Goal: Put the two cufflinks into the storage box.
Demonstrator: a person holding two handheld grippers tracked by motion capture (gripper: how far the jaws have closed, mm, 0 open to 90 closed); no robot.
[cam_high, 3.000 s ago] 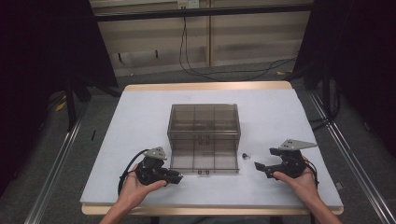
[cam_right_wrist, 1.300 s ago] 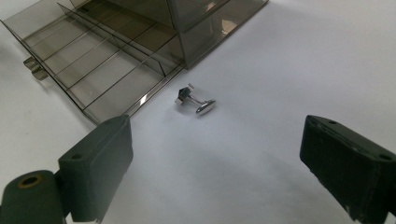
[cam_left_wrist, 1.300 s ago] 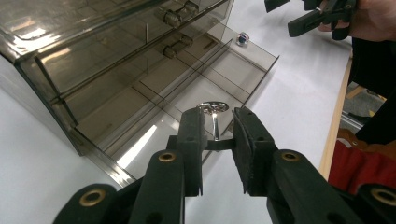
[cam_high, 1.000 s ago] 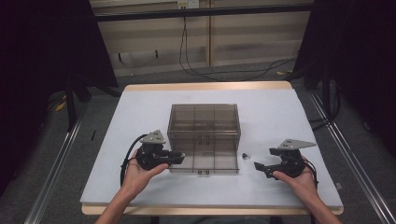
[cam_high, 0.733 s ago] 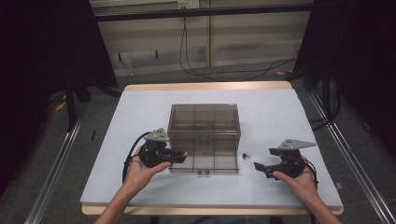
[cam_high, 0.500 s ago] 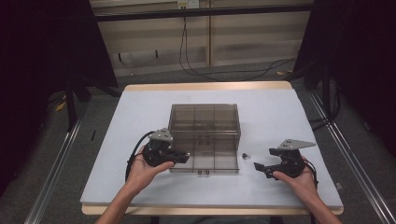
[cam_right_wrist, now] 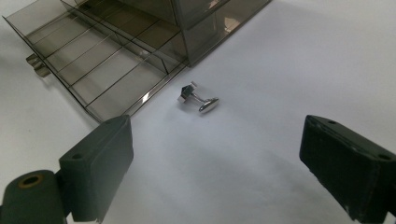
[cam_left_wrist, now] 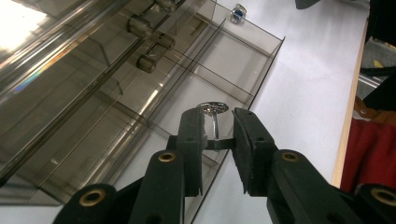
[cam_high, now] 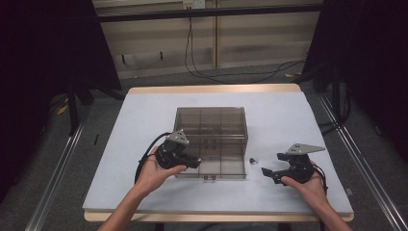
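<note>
While the left hand-held gripper (cam_left_wrist: pixel 217 135) pinches one cufflink (cam_left_wrist: pixel 213 112) over the open drawer (cam_left_wrist: pixel 243 70), the second cufflink (cam_right_wrist: pixel 198 99) awaits the spread right hand-held gripper (cam_right_wrist: pixel 224 172) at frame centre.

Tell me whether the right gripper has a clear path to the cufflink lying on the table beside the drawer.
Probably yes. The right gripper is open, its jaws wide, and the cufflink lies on bare table ahead, apart from the drawer.

My left gripper (cam_left_wrist: pixel 217 140) hung over the open drawer (cam_left_wrist: pixel 243 70), its thin dividers boxing each compartment; lower right of the high view, bare table (cam_high: pixel 288 120) lay open around the loose cufflink (cam_right_wrist: pixel 198 100); the cabinet (cam_high: pixel 211 122) blocked the centre.
</note>
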